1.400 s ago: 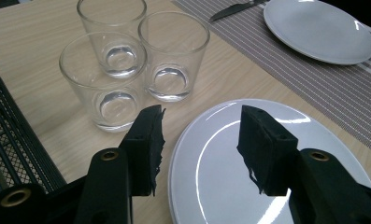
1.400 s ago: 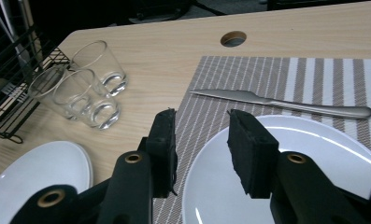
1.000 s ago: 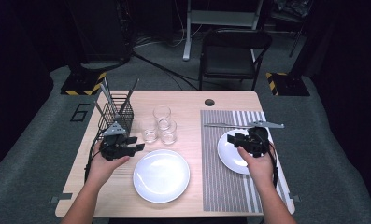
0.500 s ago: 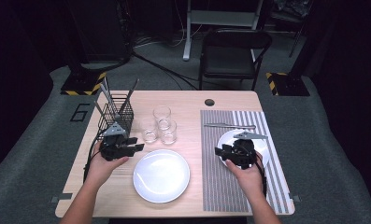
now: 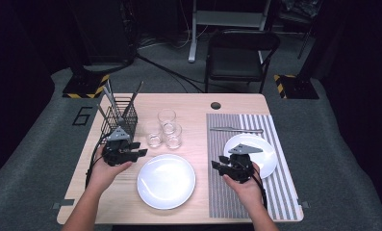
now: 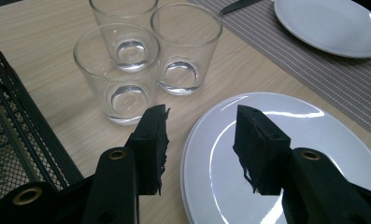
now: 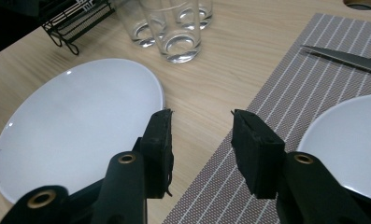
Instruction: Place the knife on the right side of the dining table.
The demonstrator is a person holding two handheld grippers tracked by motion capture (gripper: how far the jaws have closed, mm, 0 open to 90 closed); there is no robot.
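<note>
Between frames, only the right gripper [image 5: 225,168] moves, leaving the small plate [image 5: 268,151] for the large plate [image 5: 166,180]. Left of the large plate, the left gripper [image 5: 134,152] hovers, jaws wide and empty. Right gripper's jaws, likewise parted and empty, approach its right rim, suggesting a two-sided lift. Basket [image 5: 119,115] contents are indistinct.

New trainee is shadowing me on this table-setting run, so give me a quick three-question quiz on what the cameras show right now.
1. True or false: the right gripper holds a plate.
2. How many glasses stand beside the wire basket?
3. What does the knife lie on: A) bare wood, B) the striped placemat, C) the large plate?

Key:
1. False; its jaws are open and hold nothing, at the placemat's edge.
2. Three.
3. B, beyond the small plate.
</note>
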